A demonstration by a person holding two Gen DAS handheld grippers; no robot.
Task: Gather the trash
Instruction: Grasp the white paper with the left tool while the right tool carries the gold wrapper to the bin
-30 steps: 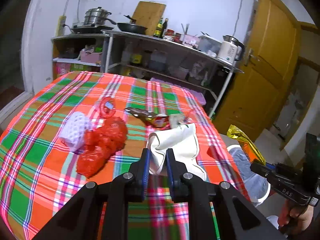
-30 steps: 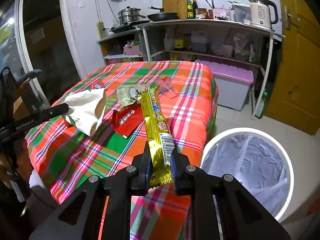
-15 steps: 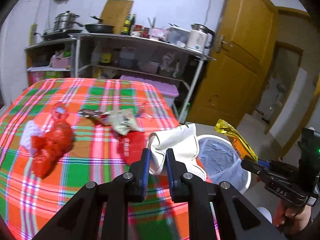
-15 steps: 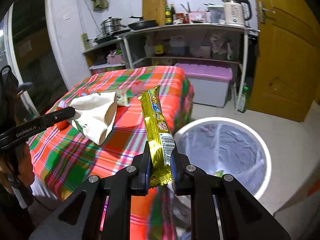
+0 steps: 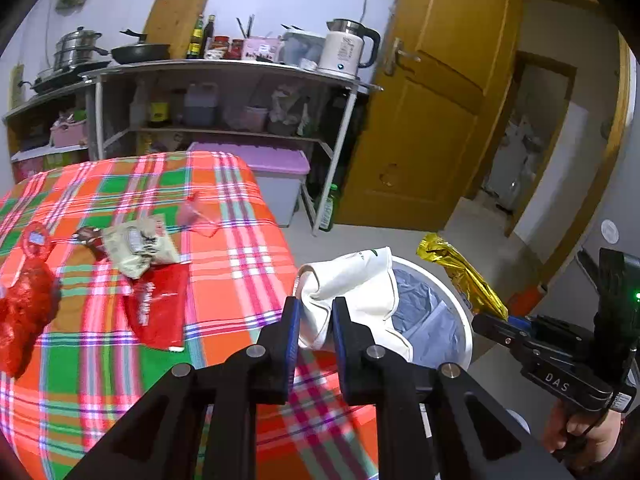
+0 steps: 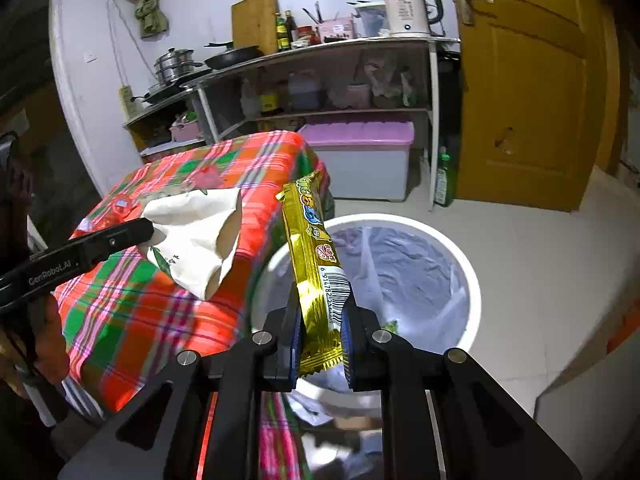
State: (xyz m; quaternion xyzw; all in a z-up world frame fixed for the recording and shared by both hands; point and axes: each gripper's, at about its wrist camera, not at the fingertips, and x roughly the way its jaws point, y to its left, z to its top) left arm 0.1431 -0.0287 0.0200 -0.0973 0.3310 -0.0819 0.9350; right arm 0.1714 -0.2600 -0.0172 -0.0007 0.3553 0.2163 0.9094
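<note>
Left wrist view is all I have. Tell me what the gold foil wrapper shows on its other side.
Observer: The gold foil wrapper shows a barcode and cartoon print, clamped in the right gripper.
Operator: Report what lies in the white round bin.
Observer: The white round bin holds a clear liner with a green scrap at its near edge.
Operator: Check the cream paper bag's open end.
Observer: The cream paper bag, pinched by the left gripper, gapes open toward the bin.
</note>
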